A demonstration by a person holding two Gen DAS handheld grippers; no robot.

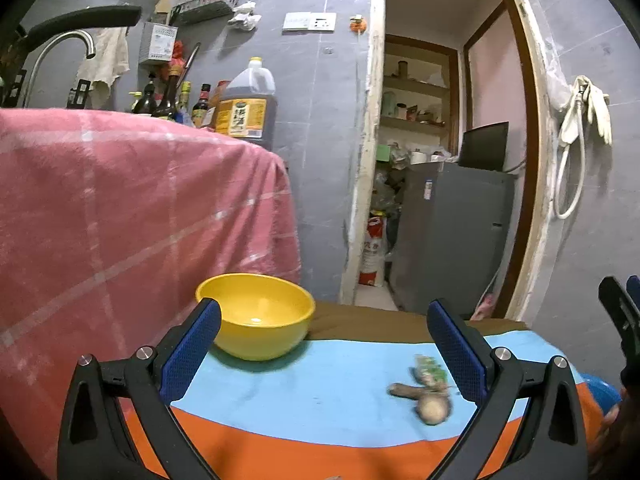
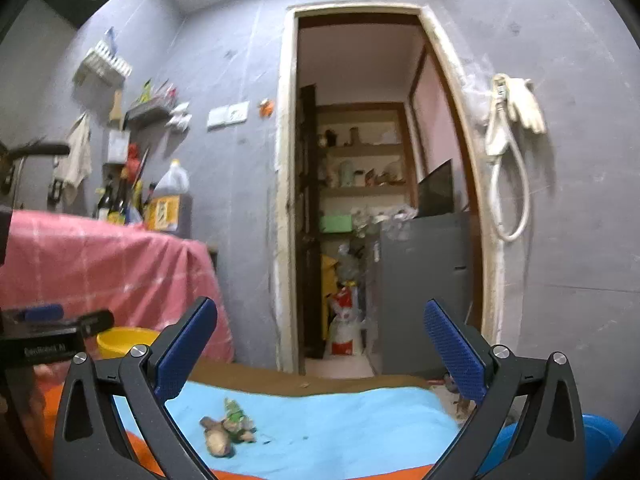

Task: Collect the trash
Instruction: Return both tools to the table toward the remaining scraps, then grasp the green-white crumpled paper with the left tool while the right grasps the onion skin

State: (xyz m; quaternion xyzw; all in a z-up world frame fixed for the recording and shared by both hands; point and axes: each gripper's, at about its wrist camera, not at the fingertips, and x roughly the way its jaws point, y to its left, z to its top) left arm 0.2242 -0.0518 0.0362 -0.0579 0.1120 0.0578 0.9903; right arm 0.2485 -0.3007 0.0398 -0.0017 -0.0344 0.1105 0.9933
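Observation:
A small pile of trash [image 1: 428, 390], brown peel-like scraps and a green crumpled wrapper, lies on the striped cloth of the table [image 1: 320, 392]. It also shows in the right wrist view [image 2: 226, 432]. A yellow bowl [image 1: 258, 314] stands empty at the table's far left; its rim also shows in the right wrist view [image 2: 124, 340]. My left gripper [image 1: 324, 344] is open and empty above the table, with the trash just inside its right finger. My right gripper [image 2: 320, 352] is open and empty, with the trash low between its fingers, nearer the left one.
A pink checked cloth [image 1: 120, 220] covers a counter on the left, with bottles and an oil jug [image 1: 246, 108] behind. A doorway [image 1: 440, 160] opens ahead onto a grey fridge [image 1: 452, 236]. A blue basin [image 2: 596, 436] sits at the right, beside the table.

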